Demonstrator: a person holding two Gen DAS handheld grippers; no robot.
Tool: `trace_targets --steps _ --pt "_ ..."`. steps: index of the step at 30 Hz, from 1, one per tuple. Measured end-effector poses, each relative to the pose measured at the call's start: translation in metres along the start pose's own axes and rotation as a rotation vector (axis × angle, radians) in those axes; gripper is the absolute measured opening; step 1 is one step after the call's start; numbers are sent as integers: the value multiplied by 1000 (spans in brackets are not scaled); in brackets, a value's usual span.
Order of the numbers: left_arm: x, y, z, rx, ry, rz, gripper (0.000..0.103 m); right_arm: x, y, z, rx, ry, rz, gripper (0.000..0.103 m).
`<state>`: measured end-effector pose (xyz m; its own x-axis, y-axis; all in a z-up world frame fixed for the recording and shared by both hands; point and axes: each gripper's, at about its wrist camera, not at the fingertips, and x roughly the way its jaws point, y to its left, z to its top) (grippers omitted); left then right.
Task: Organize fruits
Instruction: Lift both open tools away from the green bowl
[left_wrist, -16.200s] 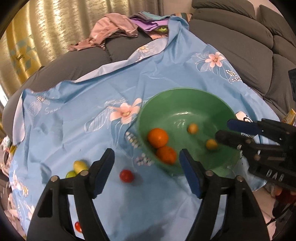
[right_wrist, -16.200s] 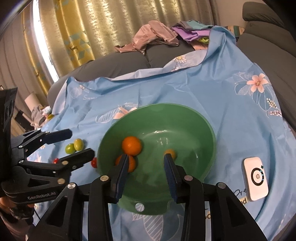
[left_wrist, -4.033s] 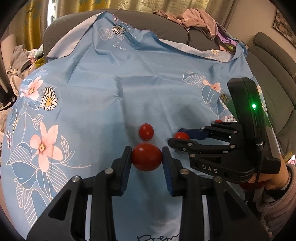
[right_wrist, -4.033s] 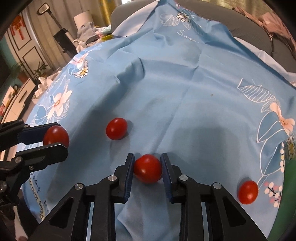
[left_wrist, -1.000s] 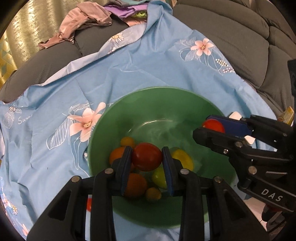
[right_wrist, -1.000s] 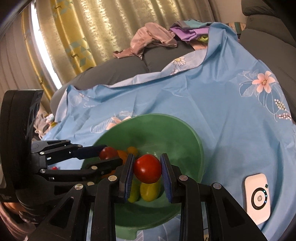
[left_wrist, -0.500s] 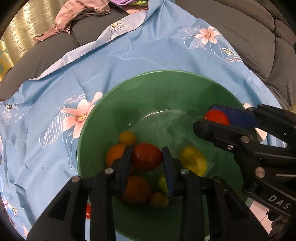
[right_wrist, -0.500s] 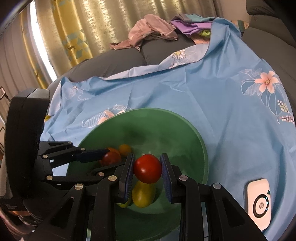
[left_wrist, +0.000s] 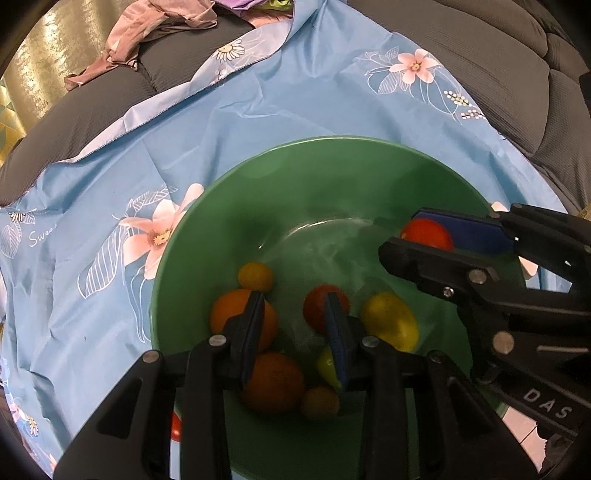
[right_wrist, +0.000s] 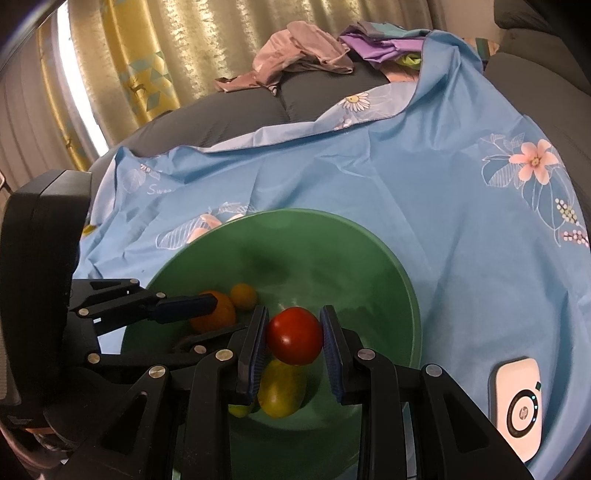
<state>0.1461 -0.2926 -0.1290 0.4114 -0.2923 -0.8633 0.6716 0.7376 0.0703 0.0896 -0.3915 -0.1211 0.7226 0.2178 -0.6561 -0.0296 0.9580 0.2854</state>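
- A round, smooth green bowl (left_wrist: 369, 177) with a glossy plastic-looking wall is shown resting on a thin, creased blue cloth (left_wrist: 258, 122) printed with pink and white flowers; the cloth is draped over grey quilted sofa cushions (left_wrist: 480, 55).
- The left claw (left_wrist: 295, 332) is seen over the bowl with its blue-padded black fingers spread and nothing held between them.
- A smooth, round red tomato (left_wrist: 320, 306) lies on the bowl floor, partly hidden behind the right finger of that claw.
- The right claw (right_wrist: 294, 341) is pressed against a second glossy red tomato (right_wrist: 294, 339), which is pinched between ribbed blue pads above the bowl interior.
- Inside the bowl, two matte orange citrus fruits (left_wrist: 273, 382) are grouped at the left, one above the other and touching.
- Two small yellow-orange round fruits (left_wrist: 255, 276) are seen, one at the upper edge of the group and one near the bottom.
- An elongated yellow fruit (left_wrist: 389, 321) with a waxy skin lies at the right, with a yellow-green one (left_wrist: 327, 365) just beside it.
- A white rounded-rectangle device (right_wrist: 517, 402) with a circular mark lies on the cloth to the right of the bowl.
- Crumpled pink and purple garments (right_wrist: 303, 55) are heaped on the sofa before ribbed golden curtains (right_wrist: 147, 55).
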Motion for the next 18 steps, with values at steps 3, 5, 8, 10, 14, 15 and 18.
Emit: trace_targets --steps 3,5,8,10,14,15,18 --pt "-2 0 0 -2 -1 4 35 1 0 1 9 1 -9 31" --pt "-4 1 -2 -7 -5 12 48 1 0 1 19 1 -13 31" --pt "-13 4 -6 -20 -20 27 64 -2 2 0 27 -2 -19 31" --pt "-20 6 -9 -29 -30 32 68 -6 3 -1 35 -8 -27 31" --pt "-43 11 -19 -52 -64 53 79 -18 4 -4 53 -25 -35 33" --pt "-48 13 -22 -60 -71 62 82 -22 4 -5 57 -30 -37 36" --pt "-66 14 -34 -71 -96 79 85 -36 6 -8 60 -42 -38 39"
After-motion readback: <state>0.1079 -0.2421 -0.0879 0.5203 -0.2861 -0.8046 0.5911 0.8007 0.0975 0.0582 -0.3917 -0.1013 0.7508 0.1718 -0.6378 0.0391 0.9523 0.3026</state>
